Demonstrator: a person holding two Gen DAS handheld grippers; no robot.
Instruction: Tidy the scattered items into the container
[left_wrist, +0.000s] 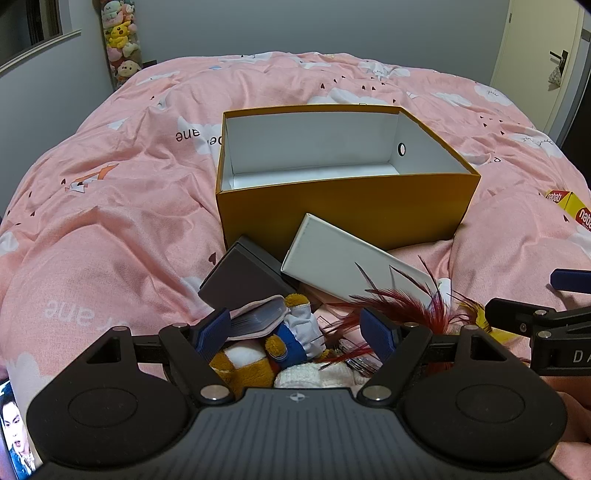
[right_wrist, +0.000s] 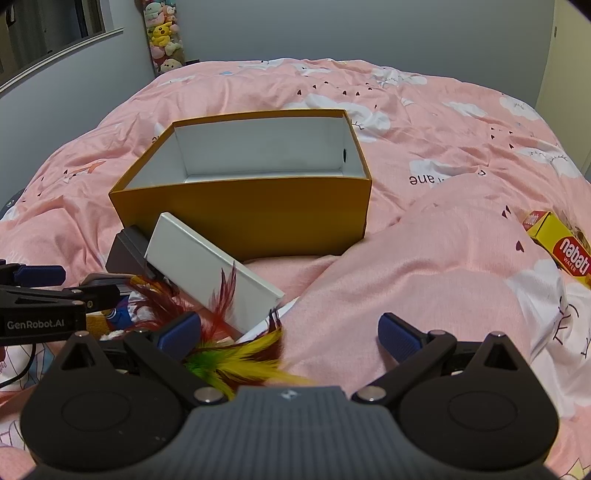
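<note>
An open orange box (left_wrist: 343, 206) with a white, empty inside sits on the pink bed; it also shows in the right wrist view (right_wrist: 258, 210). In front of it lie a white box (left_wrist: 343, 266) (right_wrist: 207, 273), a dark grey box (left_wrist: 240, 277) (right_wrist: 127, 251), a plush toy (left_wrist: 291, 339), a pink card case (left_wrist: 258, 317) and a feather toy (left_wrist: 399, 306) (right_wrist: 236, 354). My left gripper (left_wrist: 297, 334) is open, its fingers on either side of the plush toy. My right gripper (right_wrist: 290, 334) is open just above the feather toy, with nothing held.
A yellow wafer box (right_wrist: 565, 251) (left_wrist: 572, 206) lies on the bed at the right. The duvet (right_wrist: 424, 258) bulges in a fold to the right of the pile. A phone screen (left_wrist: 14, 428) shows at lower left. A column of plush toys (left_wrist: 122, 40) hangs at the back wall.
</note>
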